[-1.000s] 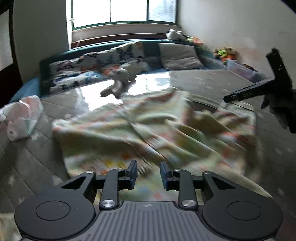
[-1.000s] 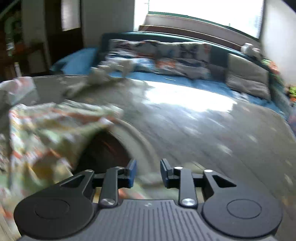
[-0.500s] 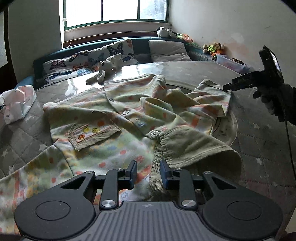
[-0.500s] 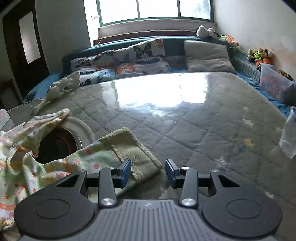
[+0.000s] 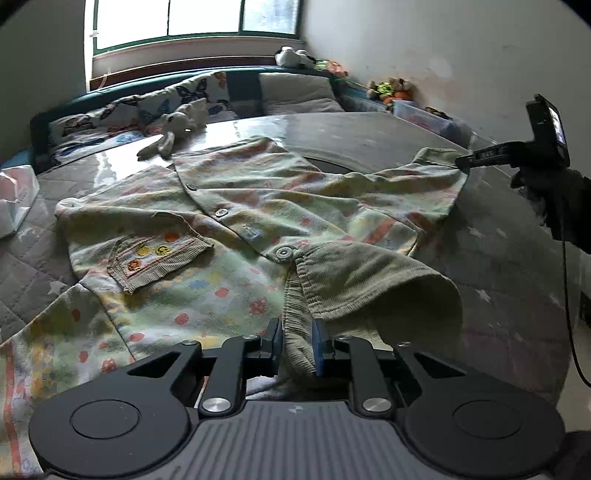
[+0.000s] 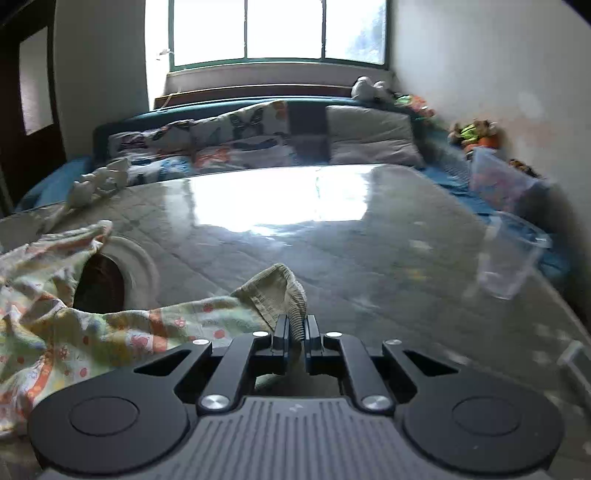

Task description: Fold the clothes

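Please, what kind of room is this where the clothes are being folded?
Most likely a child's bedroom or playroom at home. Butterfly-print cushions line a low teal bench under the window, soft toys sit along the wall, and a small patterned child's shirt lies on the quilted surface.

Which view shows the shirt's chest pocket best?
The left wrist view: the pocket lies flat and unobstructed on the spread shirt, its embroidery visible. The right wrist view shows only a bunched sleeve and cuff of that shirt, clamped in the right gripper; no pocket appears there.
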Demonstrator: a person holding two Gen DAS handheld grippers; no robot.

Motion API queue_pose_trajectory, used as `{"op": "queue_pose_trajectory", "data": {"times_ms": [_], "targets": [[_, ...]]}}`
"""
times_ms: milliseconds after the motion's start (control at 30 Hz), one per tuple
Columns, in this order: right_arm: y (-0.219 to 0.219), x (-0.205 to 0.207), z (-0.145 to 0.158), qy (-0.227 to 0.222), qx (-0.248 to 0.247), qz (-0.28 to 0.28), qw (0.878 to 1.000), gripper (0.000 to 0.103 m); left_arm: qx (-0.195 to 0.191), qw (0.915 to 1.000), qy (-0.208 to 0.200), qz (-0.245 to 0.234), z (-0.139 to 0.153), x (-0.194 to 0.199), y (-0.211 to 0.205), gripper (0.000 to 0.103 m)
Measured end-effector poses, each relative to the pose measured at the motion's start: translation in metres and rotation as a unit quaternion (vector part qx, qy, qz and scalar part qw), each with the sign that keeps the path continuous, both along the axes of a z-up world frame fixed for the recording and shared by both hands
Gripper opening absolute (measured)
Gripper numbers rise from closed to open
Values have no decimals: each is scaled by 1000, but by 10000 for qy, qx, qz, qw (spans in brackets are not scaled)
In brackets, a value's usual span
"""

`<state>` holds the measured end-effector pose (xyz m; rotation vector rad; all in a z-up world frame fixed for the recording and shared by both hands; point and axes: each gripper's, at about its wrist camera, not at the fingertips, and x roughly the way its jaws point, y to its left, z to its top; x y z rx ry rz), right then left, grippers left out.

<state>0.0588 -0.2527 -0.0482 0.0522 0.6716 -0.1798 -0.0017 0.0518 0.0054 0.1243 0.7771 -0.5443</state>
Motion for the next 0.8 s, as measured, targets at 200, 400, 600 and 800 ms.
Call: {"op": "queue_pose_trajectory", "data": {"times_ms": [200, 400, 600, 800], "targets": [[-5, -55, 6, -14, -282, -160, 9995, 7, -103, 9990, 144, -414, 1, -7, 8, 19], [-14, -94, -10, 221, -146, -443, 9987, 7, -175, 9971, 205, -716, 0, -22, 15, 19], [-25, -116, -12, 344, 58, -423, 9985, 22, -44, 9969, 165, -769, 7, -29, 17, 20], [-28, -117, 15, 107, -143, -279, 9995, 23, -30, 9968, -374, -706, 39, -33, 14, 20]]}}
